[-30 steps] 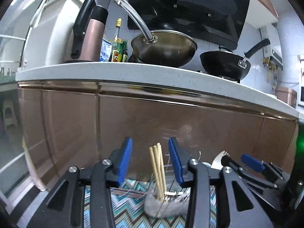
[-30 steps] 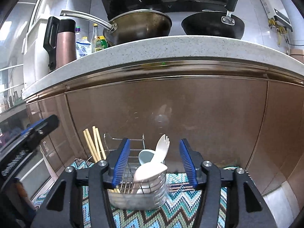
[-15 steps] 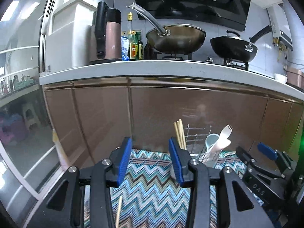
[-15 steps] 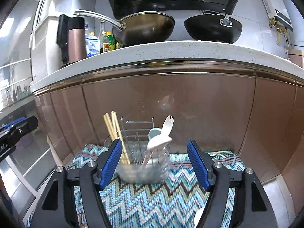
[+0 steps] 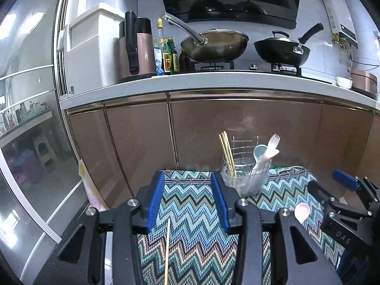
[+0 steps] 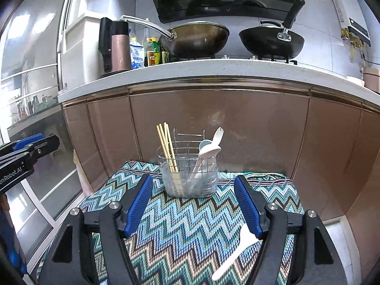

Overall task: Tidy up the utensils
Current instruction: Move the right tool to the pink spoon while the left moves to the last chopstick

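Pulled back from the utensil holder point(image 5: 244, 175) since a second ago, both grippers now farther from it, with more of the zigzag cloth point(image 5: 190, 213) showing.

Left wrist view: left gripper point(image 5: 187, 200) with blue fingers spread, nothing between them but cloth. Holder at the far edge of the cloth, ahead and right of the fingers, against the brown cabinet front point(image 5: 237, 123). Wire frame over a clear cup; pale wooden chopsticks point(image 5: 226, 152) upright on its left side, a light-blue spoon point(image 5: 260, 152) and a white spork point(image 5: 269, 152) leaning on its right side. Single loose chopstick point(image 5: 167, 249) lying on the cloth nearer than the holder, between the fingers. Pink spoon point(image 5: 301, 211) on the cloth, right of and nearer than the holder, beside the right gripper point(image 5: 332, 185).

Right wrist view: right gripper point(image 6: 193, 204) spread wide, empty. Holder point(image 6: 188, 173) centred straight ahead, apart from both fingers. White plastic fork point(image 6: 235, 251) flat on the cloth point(image 6: 190, 225), nearer than the holder, by the right finger.
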Available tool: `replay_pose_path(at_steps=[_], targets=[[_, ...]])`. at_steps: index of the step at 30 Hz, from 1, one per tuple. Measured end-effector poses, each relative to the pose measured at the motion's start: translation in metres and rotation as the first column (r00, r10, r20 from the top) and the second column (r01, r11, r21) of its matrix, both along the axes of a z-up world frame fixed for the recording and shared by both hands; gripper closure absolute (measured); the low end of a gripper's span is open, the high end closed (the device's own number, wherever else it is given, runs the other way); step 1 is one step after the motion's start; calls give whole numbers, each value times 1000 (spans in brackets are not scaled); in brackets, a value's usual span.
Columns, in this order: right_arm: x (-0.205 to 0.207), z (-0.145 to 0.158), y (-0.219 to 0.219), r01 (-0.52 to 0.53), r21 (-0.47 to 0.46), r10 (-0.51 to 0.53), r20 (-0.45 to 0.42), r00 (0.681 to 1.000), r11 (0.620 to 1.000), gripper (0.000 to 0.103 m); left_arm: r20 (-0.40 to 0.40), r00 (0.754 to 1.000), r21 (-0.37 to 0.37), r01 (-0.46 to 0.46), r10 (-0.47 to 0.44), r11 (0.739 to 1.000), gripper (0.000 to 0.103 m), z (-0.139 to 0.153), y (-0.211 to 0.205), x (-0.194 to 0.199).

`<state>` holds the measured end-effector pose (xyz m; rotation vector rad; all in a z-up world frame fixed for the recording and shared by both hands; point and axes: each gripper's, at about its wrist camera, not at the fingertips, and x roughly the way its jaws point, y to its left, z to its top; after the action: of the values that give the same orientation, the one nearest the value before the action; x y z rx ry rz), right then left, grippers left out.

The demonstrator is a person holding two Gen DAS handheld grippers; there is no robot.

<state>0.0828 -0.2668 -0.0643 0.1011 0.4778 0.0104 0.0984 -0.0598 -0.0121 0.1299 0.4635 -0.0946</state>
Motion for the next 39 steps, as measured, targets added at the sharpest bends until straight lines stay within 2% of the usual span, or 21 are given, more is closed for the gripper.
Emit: replay_pose_path(at_steps=[13, 22, 30, 39], targets=[[-34, -9, -13, 45, -20, -46, -48, 998, 999, 33, -36, 999, 13, -1, 1, 1000, 64, -5, 8, -14], [-34, -24, -13, 124, -89, -133, -107, 985, 988, 33, -119, 993, 26, -14, 17, 1000, 64, -31, 12, 0], [-31, -36, -19, 149, -103, -162, -136, 977, 983, 33, -279, 958, 20, -61, 65, 998, 64, -69, 33, 30], [-22, -48, -27, 147, -90, -161, -166, 973, 985, 33, -383, 919, 15, -98, 96, 995, 64, -94, 53, 59]])
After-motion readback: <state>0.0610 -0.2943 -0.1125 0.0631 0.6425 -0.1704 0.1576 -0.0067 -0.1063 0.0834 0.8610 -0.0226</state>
